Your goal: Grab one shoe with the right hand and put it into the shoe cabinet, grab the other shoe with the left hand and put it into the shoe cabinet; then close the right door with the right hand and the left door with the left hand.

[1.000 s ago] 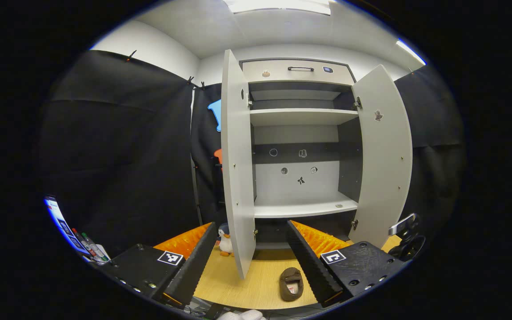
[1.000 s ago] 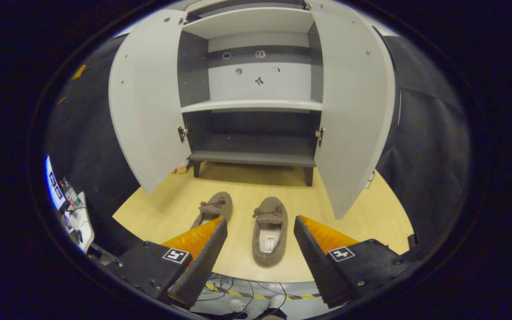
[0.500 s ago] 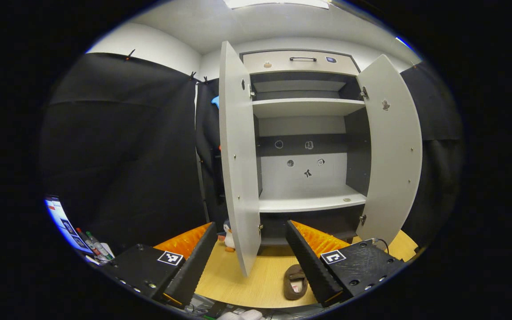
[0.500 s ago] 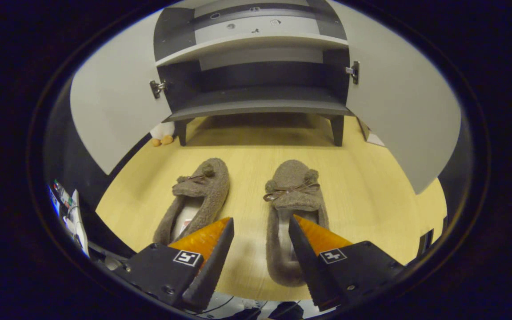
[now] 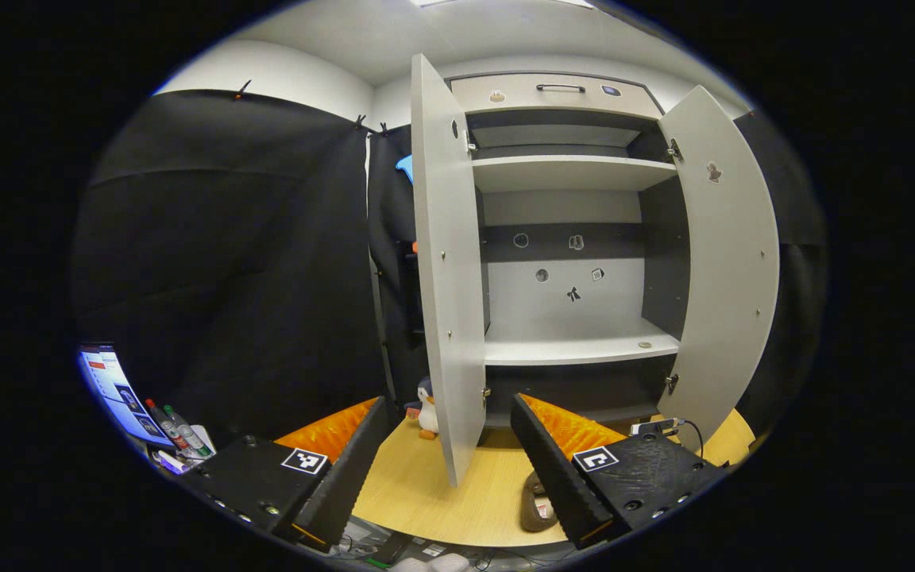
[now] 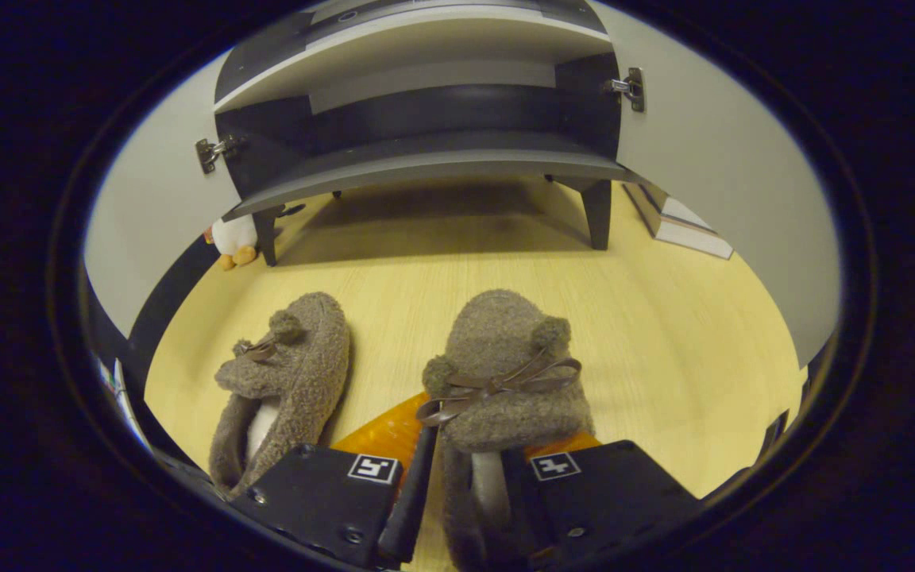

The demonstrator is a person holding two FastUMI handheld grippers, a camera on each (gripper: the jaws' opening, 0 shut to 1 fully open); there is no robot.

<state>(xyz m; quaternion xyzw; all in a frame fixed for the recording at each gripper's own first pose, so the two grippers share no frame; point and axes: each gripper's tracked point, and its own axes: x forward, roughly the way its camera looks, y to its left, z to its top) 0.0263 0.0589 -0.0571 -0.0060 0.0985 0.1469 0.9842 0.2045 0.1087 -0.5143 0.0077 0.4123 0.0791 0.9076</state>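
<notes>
The right gripper (image 6: 465, 469) is clamped on the side wall of the right fuzzy brown slipper (image 6: 505, 373), which rests on the pale wood floor (image 6: 664, 334). The left gripper (image 5: 445, 461) hangs open. Its slipper (image 6: 283, 381) lies untouched; the grey cabinet (image 5: 569, 349) holds no shoes, both doors open.

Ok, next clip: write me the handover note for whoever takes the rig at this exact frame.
Right gripper: closed on the right slipper, which sits on the wooden floor; one finger seems inside the opening, the other along its outer side.
Left gripper: open, holding nothing, aimed at the shoe cabinet.
Left slipper: on the floor beside the gripped one, untouched.
Left door and right door: both open.
Done: grasp on the first shoe.
Left: lift it into the cabinet, place the second shoe with the left gripper, close right door, then left.
</notes>
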